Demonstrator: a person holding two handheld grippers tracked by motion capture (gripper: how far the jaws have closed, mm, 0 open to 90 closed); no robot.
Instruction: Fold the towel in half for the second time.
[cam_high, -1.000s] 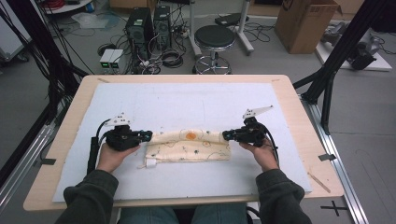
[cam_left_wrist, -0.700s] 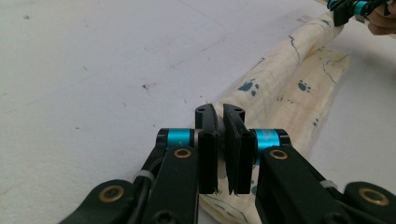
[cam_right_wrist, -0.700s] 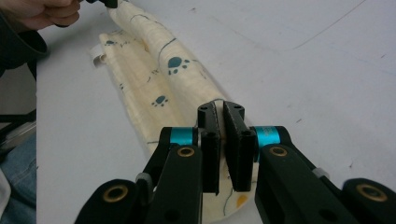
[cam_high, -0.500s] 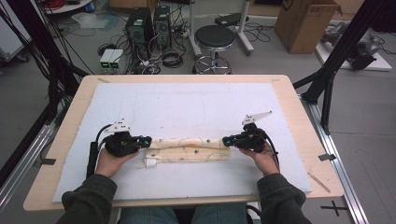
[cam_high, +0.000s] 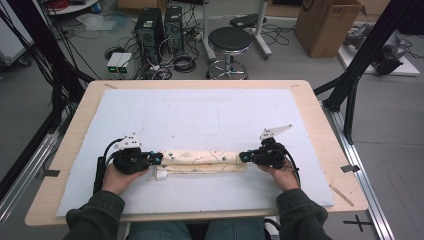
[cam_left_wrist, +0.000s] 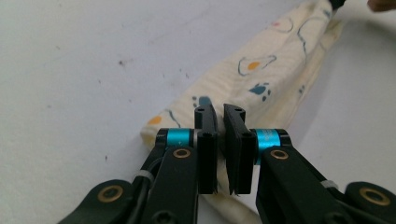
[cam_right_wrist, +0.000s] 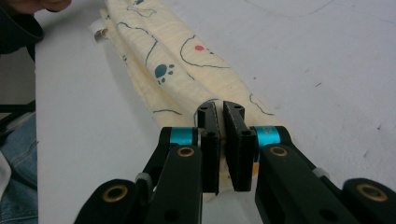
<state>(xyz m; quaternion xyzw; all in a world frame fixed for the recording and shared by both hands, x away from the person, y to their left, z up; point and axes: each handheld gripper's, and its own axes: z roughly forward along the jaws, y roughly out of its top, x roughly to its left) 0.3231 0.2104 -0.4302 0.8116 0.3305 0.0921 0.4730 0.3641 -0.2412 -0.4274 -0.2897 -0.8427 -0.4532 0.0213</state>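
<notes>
White mat: cloth (cam_high: 202, 161) now narrower roll; left claw (cam_high: 156, 159), right claw (cam_high: 243, 157) pinching ends.

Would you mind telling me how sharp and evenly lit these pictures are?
High view: soft, even light, slightly grainy, the folded cloth small. Left gripper view: the cloth's far end blurs, the white mat is bright. Right gripper view: the print is sharp mid-frame, the nearest parts soft.

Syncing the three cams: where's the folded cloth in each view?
High view: cloth lies low centre, stretched between the left gripper and right gripper.
Left gripper view: runs from the jaws to upper right.
Right gripper view: runs from the jaws to upper left.
Shared landmark: its white tag.
</notes>
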